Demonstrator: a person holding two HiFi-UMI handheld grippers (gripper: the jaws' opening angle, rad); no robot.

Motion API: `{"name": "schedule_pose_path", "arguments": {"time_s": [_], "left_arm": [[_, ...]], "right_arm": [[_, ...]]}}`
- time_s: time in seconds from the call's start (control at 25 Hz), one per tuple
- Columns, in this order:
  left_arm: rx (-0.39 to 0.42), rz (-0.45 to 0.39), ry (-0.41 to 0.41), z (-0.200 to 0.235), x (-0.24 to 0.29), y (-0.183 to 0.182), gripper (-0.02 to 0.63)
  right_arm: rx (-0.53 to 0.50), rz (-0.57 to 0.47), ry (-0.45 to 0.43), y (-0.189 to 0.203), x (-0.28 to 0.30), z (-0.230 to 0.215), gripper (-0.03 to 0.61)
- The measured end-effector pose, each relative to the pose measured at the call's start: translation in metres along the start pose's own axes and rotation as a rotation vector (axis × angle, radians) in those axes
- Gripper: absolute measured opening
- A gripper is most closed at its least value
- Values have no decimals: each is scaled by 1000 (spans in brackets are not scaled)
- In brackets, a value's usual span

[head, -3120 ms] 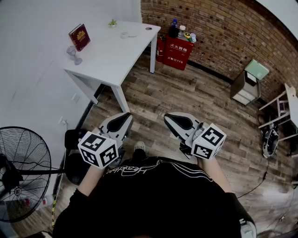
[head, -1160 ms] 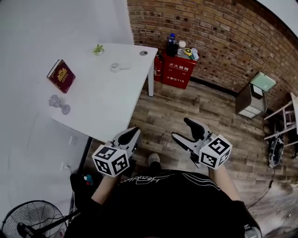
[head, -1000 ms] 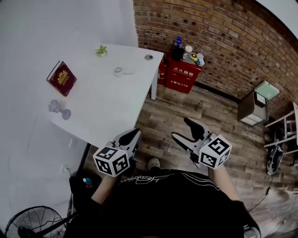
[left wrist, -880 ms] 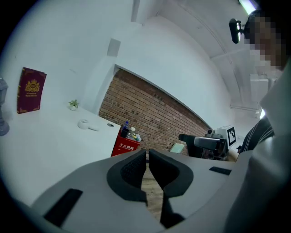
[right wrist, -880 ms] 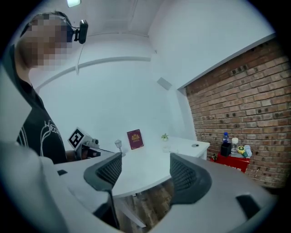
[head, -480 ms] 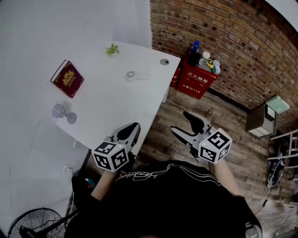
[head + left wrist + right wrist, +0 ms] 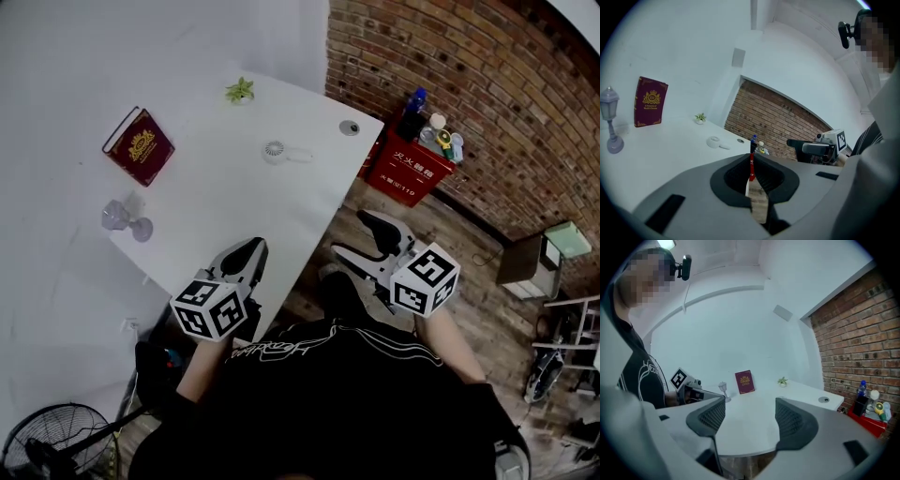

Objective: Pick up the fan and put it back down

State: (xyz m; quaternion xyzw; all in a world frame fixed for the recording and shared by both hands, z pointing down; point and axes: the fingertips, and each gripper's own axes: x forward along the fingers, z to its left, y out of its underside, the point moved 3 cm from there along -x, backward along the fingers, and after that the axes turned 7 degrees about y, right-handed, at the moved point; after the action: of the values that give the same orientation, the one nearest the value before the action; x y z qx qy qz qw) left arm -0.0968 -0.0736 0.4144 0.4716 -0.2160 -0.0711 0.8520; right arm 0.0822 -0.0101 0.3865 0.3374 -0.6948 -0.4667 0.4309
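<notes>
A small white hand fan point(image 7: 274, 150) lies on the white table point(image 7: 206, 202), near its far right part; in the left gripper view the fan point(image 7: 714, 141) rests well beyond the jaws. My left gripper point(image 7: 251, 249) hovers over the table's near edge, shut with nothing in it, its jaws meeting in a thin slit point(image 7: 752, 172). My right gripper point(image 7: 349, 234) is open and empty, held off the table's right edge over the wooden floor; in its own view point(image 7: 750, 417) the tabletop shows between the jaws.
On the table stand a maroon book point(image 7: 141, 147), a small grey lantern ornament point(image 7: 122, 220) and a tiny potted plant point(image 7: 240, 91). A red cabinet point(image 7: 408, 169) with bottles on top sits against the brick wall. A black floor fan point(image 7: 56, 441) stands at the lower left.
The view has swung so the table fills more of the frame. Both grippers have come closer to the table, the left one now over its near edge. Neither gripper's state changed.
</notes>
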Motion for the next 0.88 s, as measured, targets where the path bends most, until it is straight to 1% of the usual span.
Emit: {"name": "schedule_pose_path", "arguments": {"time_s": [0.16, 0.52, 0.68, 0.88], "left_arm": [[-19, -14, -56, 16, 15, -13, 43], [-84, -42, -195, 61, 57, -48, 43], [-113, -58, -245, 75, 70, -57, 43], [-130, -79, -294, 85, 78, -67, 43]], "right_arm": [[-7, 19, -53, -9, 29, -27, 321], [-49, 106, -171, -26, 113, -97, 324], [-62, 141, -232, -30, 148, -116, 324], [-73, 191, -298, -29, 187, -131, 322]]}}
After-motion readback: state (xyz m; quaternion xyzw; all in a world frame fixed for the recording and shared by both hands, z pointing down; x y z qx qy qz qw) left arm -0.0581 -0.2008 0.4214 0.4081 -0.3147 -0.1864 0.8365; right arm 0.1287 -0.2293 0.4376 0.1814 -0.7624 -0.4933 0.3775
